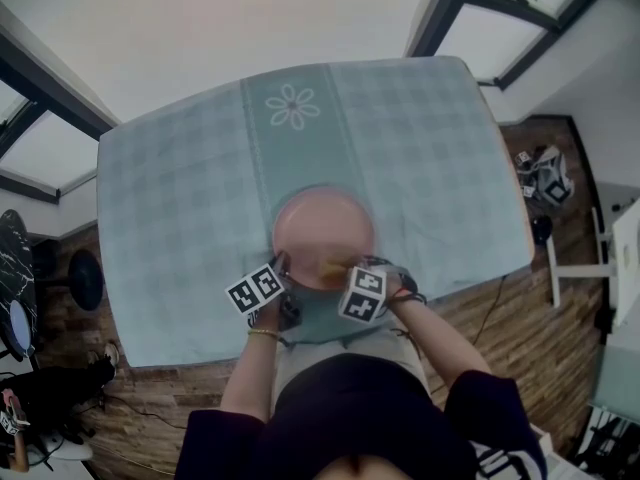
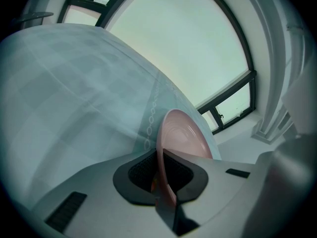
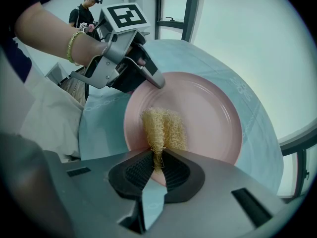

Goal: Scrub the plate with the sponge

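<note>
left gripper (image 2: 159, 171): mine, jaws pinched on the rim of the round pink plate (image 3: 208, 113). The rim runs edge-on between both black ribbed pads.
left grip point: 8 o'clock on the rim in the head view, 11 o'clock in the right gripper view.
right gripper (image 3: 157, 165): mine, jaws clamped on the pale yellow fibrous sponge (image 3: 163, 130). The sponge's near end is squeezed thin between the pads and the rest fans out ahead of the tips.
sponge: lies against the plate's inner face, toward 7 o'clock of the plate's centre in the right gripper view, just inside the near rim.
plate: on the teal checked tablecloth (image 1: 180, 218), in the near half of the table and close to my edge. I can't tell whether the held rim is off the cloth.
marker cubes: left cube (image 1: 255, 290) at 8 o'clock off the plate, right cube (image 1: 363, 294) at 5 o'clock, both just beside the rim in the head view.
white flower print (image 1: 293, 106): on the cloth's centre stripe, 12 o'clock of the plate, well apart from it.
gold bracelet (image 3: 73, 44): on my left wrist.
background: a person in a dark top (image 3: 88, 9) stands far off, at 11 o'clock in the right gripper view.
</note>
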A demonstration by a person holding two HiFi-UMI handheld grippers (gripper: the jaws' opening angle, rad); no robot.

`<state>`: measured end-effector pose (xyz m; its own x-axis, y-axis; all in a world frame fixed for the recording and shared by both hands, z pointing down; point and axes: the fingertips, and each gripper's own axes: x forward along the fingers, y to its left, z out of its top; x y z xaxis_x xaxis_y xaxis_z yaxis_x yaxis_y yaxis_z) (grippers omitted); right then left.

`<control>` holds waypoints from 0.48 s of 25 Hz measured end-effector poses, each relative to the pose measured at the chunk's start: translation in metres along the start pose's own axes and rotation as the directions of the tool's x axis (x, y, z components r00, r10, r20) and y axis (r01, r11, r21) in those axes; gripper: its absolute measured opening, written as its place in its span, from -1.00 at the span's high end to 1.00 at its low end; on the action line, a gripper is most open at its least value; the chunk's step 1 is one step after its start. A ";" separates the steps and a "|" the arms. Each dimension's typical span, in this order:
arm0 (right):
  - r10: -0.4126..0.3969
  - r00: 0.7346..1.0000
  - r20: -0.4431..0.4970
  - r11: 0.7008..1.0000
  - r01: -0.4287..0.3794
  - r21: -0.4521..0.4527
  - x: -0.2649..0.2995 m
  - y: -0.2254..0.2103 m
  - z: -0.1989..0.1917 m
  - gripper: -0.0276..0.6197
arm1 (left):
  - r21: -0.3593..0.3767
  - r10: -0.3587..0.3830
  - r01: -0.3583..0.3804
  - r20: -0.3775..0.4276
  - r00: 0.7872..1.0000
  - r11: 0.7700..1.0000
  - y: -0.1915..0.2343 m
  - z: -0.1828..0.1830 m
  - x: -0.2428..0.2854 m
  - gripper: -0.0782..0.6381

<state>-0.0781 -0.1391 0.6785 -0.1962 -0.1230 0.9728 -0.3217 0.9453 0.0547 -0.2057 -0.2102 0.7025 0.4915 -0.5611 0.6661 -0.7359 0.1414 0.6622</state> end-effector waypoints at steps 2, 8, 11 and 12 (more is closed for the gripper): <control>-0.006 1.000 -0.002 1.000 0.006 0.010 -0.001 0.003 0.002 0.78 | 0.000 -0.008 0.008 -0.005 1.000 1.000 0.000 -0.001 -0.001 0.71; -0.065 0.997 0.047 0.993 0.060 0.098 -0.007 0.005 0.009 0.78 | 0.086 -0.037 0.038 -0.015 0.999 0.996 -0.005 0.000 -0.004 0.71; -0.095 0.992 0.084 0.982 0.080 0.168 -0.011 0.006 0.014 0.78 | 0.134 -0.052 0.052 -0.004 0.999 0.990 -0.011 0.003 -0.009 0.67; -0.109 0.990 0.094 0.977 0.089 0.195 -0.013 0.006 0.014 0.78 | 0.158 -0.053 0.052 0.001 0.999 0.986 -0.013 0.004 -0.012 0.66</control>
<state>-0.0906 -0.1362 0.6630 -0.2459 -0.2533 0.9356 -0.5124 0.8533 0.0964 -0.2040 -0.2088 0.6849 0.5293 -0.5687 0.6296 -0.7737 -0.0190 0.6333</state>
